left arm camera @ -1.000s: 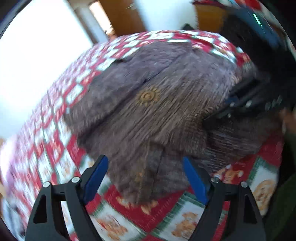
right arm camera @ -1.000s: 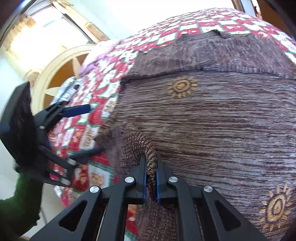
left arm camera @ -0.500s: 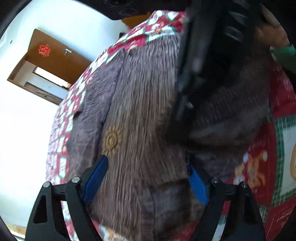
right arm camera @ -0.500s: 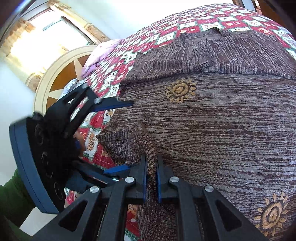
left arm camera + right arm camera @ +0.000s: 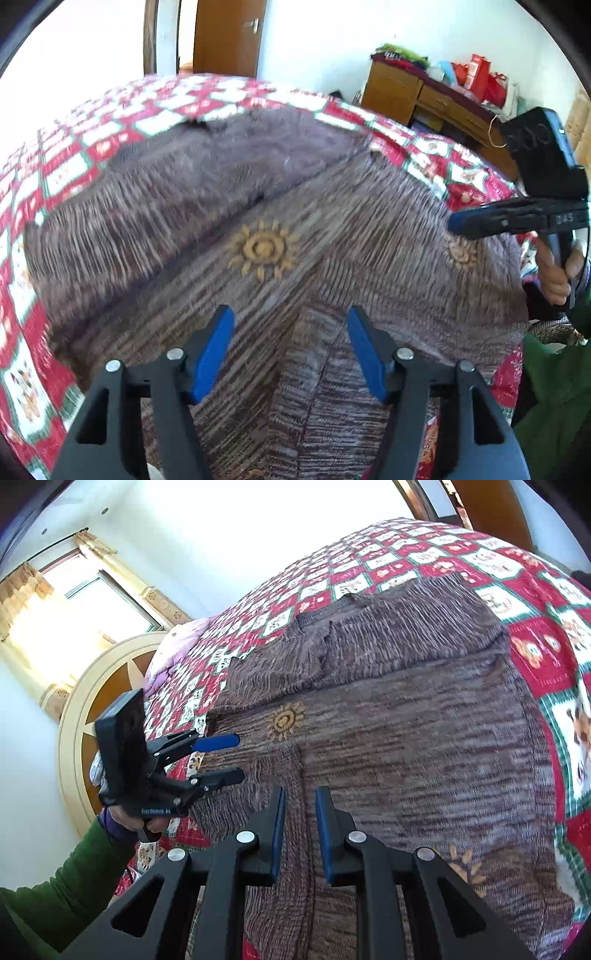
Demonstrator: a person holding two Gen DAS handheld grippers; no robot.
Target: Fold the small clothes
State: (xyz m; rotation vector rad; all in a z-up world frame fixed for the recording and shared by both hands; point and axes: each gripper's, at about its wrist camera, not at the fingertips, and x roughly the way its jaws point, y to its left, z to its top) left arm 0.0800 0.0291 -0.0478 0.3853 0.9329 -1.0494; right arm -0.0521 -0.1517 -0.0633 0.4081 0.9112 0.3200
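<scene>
A brown striped knit sweater (image 5: 266,206) with gold sun motifs lies spread on the bed. One sleeve (image 5: 325,373) is folded in over its body. My left gripper (image 5: 290,332) hovers over that folded sleeve. Its jaws are closing, and the blue pads stand apart with nothing pinched. In the right wrist view the sweater (image 5: 406,738) fills the middle. My right gripper (image 5: 300,794) hangs above the sleeve strip (image 5: 295,760). Its jaws are opening, and a narrow gap shows with no cloth in it. The left gripper (image 5: 240,757) shows at the left, the right gripper (image 5: 458,223) at the right.
A red, white and green patchwork quilt (image 5: 74,177) covers the bed. A wooden desk (image 5: 424,99) with red bags stands beyond it by a door (image 5: 229,37). A round headboard (image 5: 85,716), a pink pillow (image 5: 173,646) and a curtained window (image 5: 74,602) lie at the far end. A green sleeve (image 5: 74,864) holds the left gripper.
My right gripper let go of the sleeve cuff and drew back and up; the sleeve now lies flat. My left gripper swung clear of the right one, and its jaws narrowed.
</scene>
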